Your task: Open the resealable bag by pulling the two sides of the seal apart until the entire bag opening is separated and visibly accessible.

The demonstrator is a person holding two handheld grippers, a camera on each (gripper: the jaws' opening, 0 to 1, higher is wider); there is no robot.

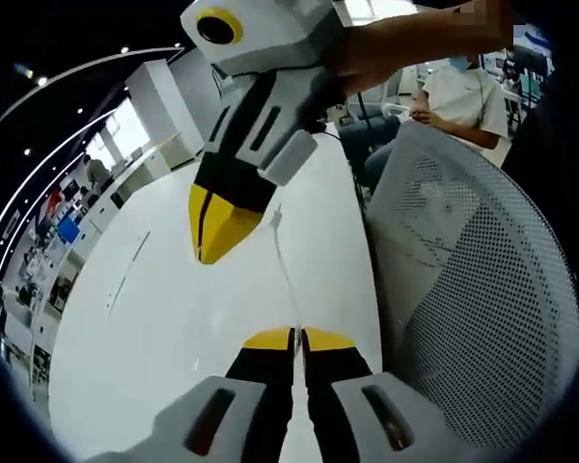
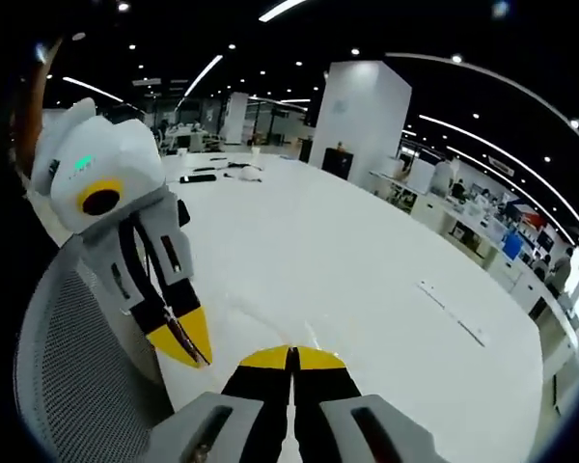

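The resealable bag [image 1: 284, 260] is clear and hard to make out. It shows as a thin pale edge with a small tab, stretched over the white table [image 1: 174, 318] between the two grippers. My left gripper [image 1: 297, 338] rises from the bottom, its yellow jaws shut on the bag's near end. My right gripper [image 1: 212, 231] comes down from the top, held by a hand, with its jaws shut at the bag's far end. In the right gripper view, my right gripper [image 2: 291, 359] is shut at the bottom. The left gripper [image 2: 188, 342] sits just to its left, and a faint film of bag [image 2: 270, 323] lies between them.
A grey mesh chair back [image 1: 463, 289] stands close beside the grippers, also visible as the chair back [image 2: 68, 367]. A person [image 1: 463, 92] sits beyond the chair. Small items [image 2: 212, 176] lie at the far end of the table [image 2: 347, 260], and a thin strip [image 2: 449, 311] lies to the right.
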